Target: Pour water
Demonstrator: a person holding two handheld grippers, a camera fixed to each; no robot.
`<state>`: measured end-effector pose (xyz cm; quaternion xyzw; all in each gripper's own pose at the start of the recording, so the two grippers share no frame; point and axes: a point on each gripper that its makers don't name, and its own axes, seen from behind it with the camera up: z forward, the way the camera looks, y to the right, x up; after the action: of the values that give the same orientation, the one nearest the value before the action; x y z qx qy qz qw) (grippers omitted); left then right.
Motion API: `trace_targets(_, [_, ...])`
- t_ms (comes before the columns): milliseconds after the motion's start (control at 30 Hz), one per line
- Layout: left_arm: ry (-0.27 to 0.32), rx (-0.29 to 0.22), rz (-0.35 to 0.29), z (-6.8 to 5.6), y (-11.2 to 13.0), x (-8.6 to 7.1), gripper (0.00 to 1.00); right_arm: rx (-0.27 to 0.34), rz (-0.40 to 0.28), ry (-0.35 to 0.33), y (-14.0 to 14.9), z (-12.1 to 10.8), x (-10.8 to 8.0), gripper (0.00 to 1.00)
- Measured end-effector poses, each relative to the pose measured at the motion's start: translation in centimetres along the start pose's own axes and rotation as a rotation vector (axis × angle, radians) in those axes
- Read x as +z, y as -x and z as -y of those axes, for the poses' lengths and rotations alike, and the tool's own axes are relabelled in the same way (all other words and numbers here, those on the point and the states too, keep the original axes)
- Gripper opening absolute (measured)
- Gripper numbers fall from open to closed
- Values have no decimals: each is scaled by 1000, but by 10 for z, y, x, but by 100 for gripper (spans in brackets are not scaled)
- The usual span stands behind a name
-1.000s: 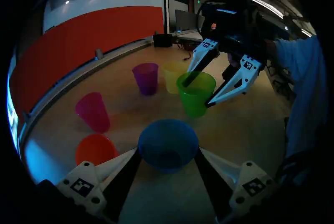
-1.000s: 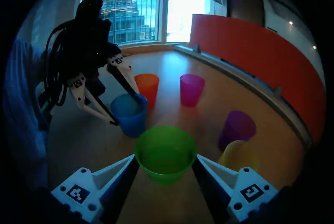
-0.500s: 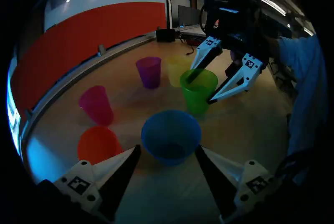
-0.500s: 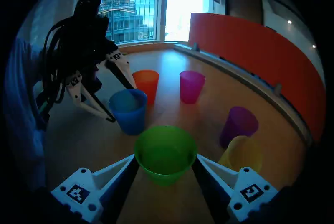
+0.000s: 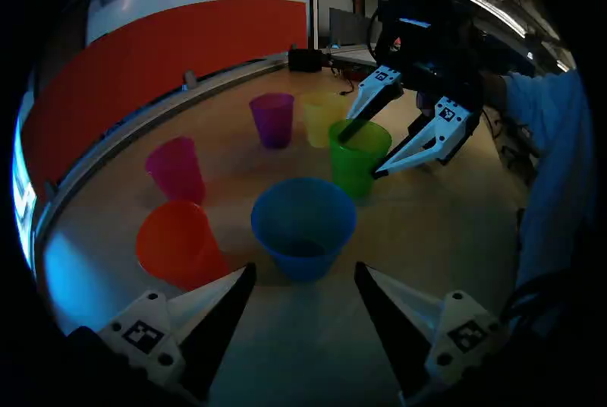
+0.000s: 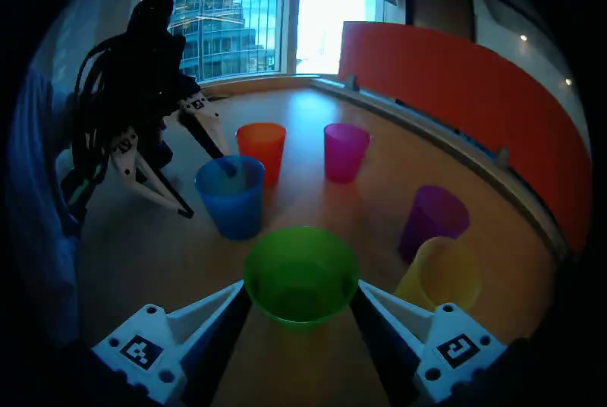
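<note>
Subject: six plastic tumblers standing upright on a pale wooden table [image 5: 455,217]. All positions are referred to the blue plastic tumbler [image 5: 303,217], as seen in the left gripper view.

1. Left gripper [image 5: 303,264]: jaws spread wide. The blue tumbler stands on the table just beyond their tips, in line with the gap. In the right gripper view one tip lies at the tumbler's rim and the other is clear of its wall.
2. Right gripper [image 6: 300,284]: jaws set either side of the green translucent plastic tumbler [image 5: 359,160], close against its wall. Whether they press on it cannot be told.
3. The green tumbler is beyond the blue tumbler and to its right, near but apart.
4. The orange plastic tumbler [image 5: 176,244] is just left of the blue tumbler.
5. The magenta plastic tumbler [image 5: 176,170] is beyond the blue tumbler and to its left.
6. The purple plastic tumbler [image 5: 272,118] and the yellow plastic tumbler [image 5: 322,115] stand side by side well beyond the blue tumbler.
7. The contents of the blue and green tumblers cannot be told.
8. A light blue sleeve [image 5: 554,149] is far right of the blue tumbler, behind the right gripper.
</note>
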<state>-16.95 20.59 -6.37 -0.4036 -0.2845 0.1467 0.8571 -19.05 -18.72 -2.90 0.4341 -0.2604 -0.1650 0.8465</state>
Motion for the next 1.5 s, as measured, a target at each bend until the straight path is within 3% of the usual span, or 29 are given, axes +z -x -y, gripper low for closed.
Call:
trace_targets(367, [-1, -23, -1, -1, 2, -7, 97, 9, 15, 33, 9, -3, -3, 100])
trace_targets(633, [-37, -46, -16, 6, 4, -19, 97, 21, 7, 66, 13, -5, -20, 100])
trace_targets(1067, [-195, -111, -71, 30, 10, -50, 97, 52, -24, 166, 16, -9, -62, 100])
trace_targets(1500, [-369, -180, -175, 65, 9, -83, 97, 163, -105, 293, 12, -22, -98, 100])
